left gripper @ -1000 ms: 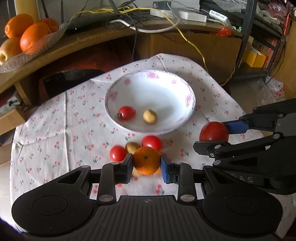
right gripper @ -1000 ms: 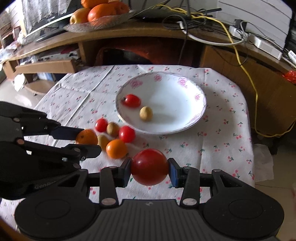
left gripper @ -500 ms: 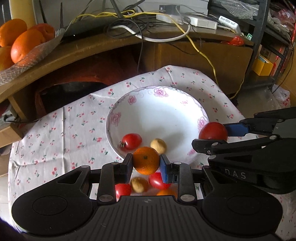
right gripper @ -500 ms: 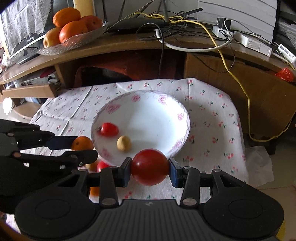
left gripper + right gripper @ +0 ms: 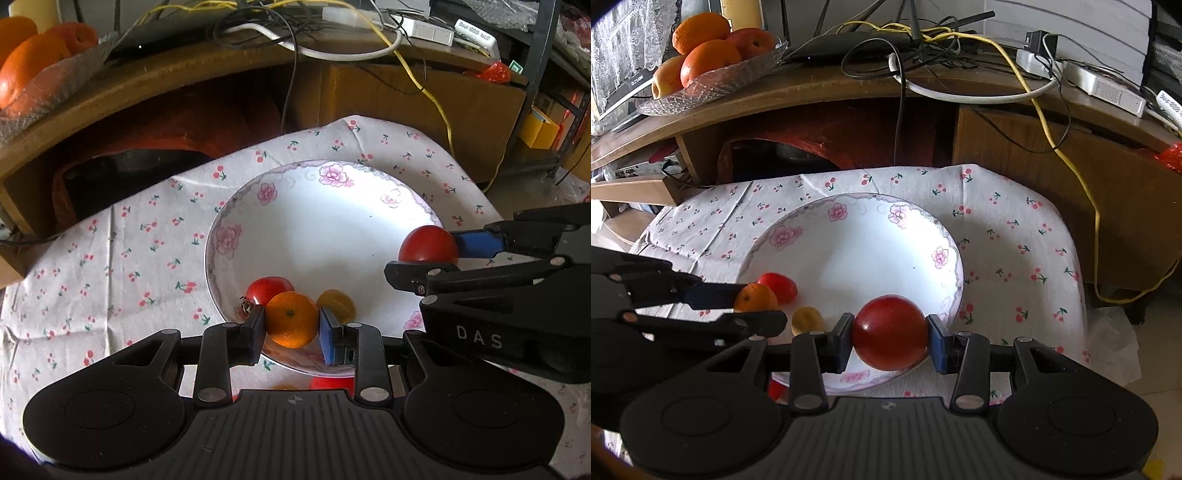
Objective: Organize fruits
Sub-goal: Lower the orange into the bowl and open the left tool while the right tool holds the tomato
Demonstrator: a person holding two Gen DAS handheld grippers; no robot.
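A white flowered bowl (image 5: 332, 206) (image 5: 857, 243) sits on the cherry-print tablecloth. In it lie a small red tomato (image 5: 267, 288) (image 5: 779, 286) and a small yellow fruit (image 5: 338, 302) (image 5: 807, 319). My left gripper (image 5: 291, 325) (image 5: 753, 301) is shut on a small orange (image 5: 291, 319) (image 5: 755, 297), held over the bowl's near left rim. My right gripper (image 5: 890, 338) (image 5: 432, 254) is shut on a big red tomato (image 5: 890, 332) (image 5: 428, 244), held over the bowl's near right rim.
Loose fruits (image 5: 328, 384) peek out on the cloth below the left gripper. A wooden desk (image 5: 849, 92) behind the table carries cables and a glass dish of oranges (image 5: 709, 55). The floor drops off right of the table.
Both grippers have moved forward with their fruits, from over the cloth to over the bowl's near rim. The loose fruits on the cloth have slipped under the left gripper.
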